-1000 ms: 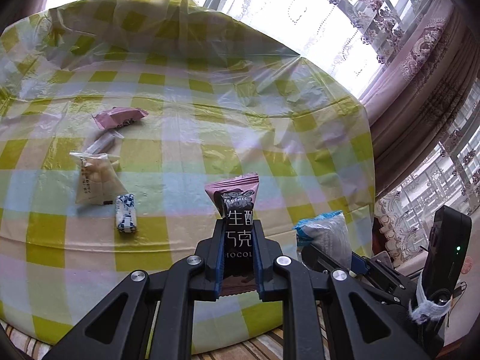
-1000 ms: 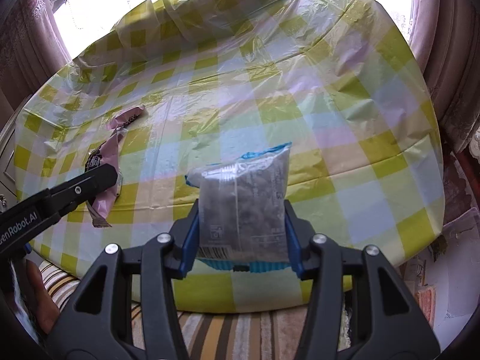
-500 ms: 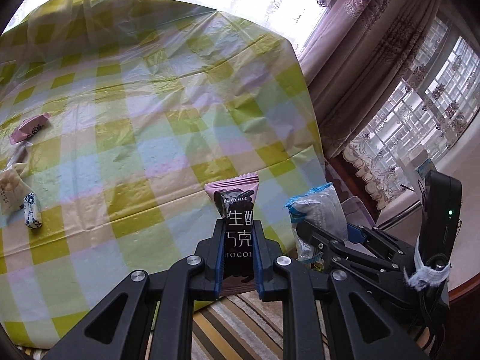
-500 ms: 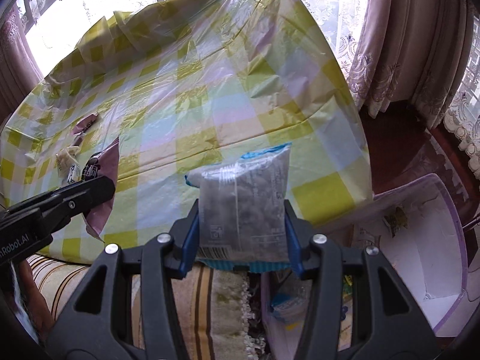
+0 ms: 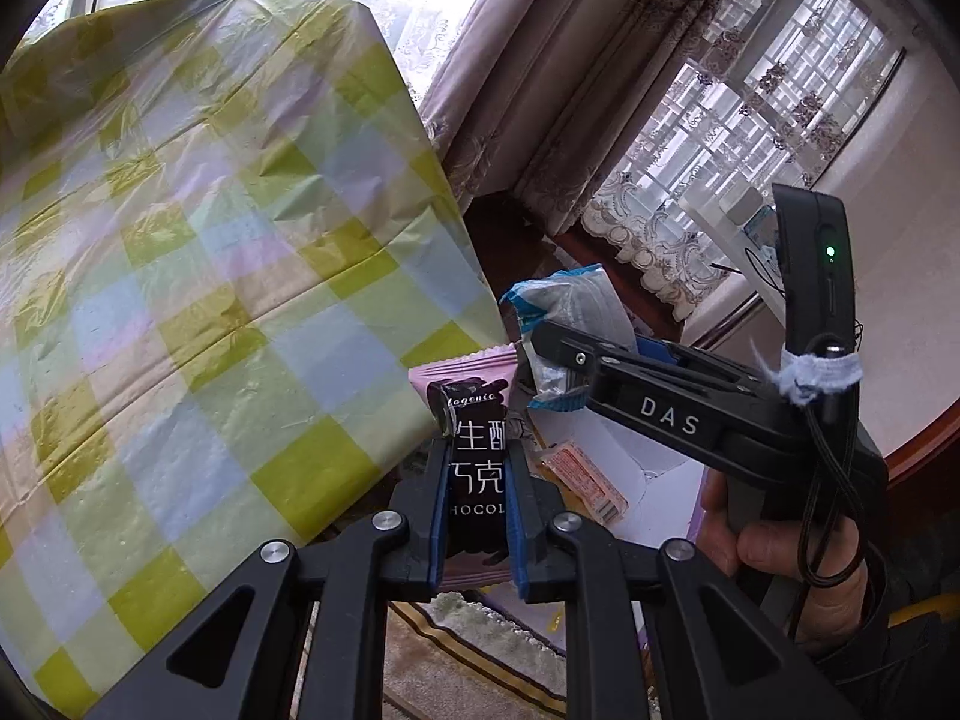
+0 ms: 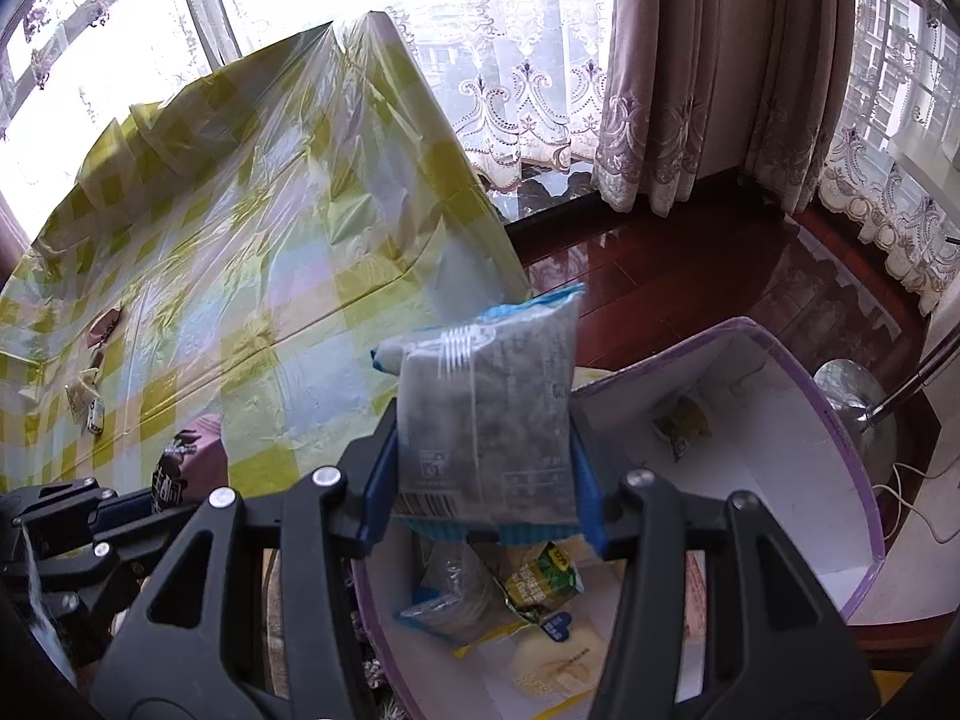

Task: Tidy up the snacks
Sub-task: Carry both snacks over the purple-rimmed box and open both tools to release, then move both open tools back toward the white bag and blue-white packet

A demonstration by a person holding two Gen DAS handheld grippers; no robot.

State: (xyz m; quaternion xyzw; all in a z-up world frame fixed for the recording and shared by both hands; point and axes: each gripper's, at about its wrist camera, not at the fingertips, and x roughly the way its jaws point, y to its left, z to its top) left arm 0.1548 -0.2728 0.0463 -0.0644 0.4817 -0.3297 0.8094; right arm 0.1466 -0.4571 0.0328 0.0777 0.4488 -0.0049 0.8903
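Right gripper (image 6: pixel 480 468) was pinching a grey-and-blue snack pouch (image 6: pixel 486 414) by its lower half, blue pads pressed against both side edges. The pouch stood upright, barcode end down. A side-on grip like this probably kept the soft bag from folding while carried.

Left gripper (image 5: pixel 477 510) was clamped on a slim pink-and-black chocolate bar (image 5: pixel 474 444), held upright by its middle, the crimped top sticking out above the fingers. In the left wrist view the two grippers sat close together, the right one angled across just beyond the chocolate.

Below the right gripper lay a white bin with a purple rim (image 6: pixel 840 420), on the floor beside the checked tablecloth (image 6: pixel 270 276). Several wrapped snacks already lay inside, among them a green packet (image 6: pixel 540 582). The pouch hung over the bin's near end, so a release there would likely drop it in; judged mid-task.

A few small snacks (image 6: pixel 90 402) remained on the cloth at far left, well apart from both grippers.
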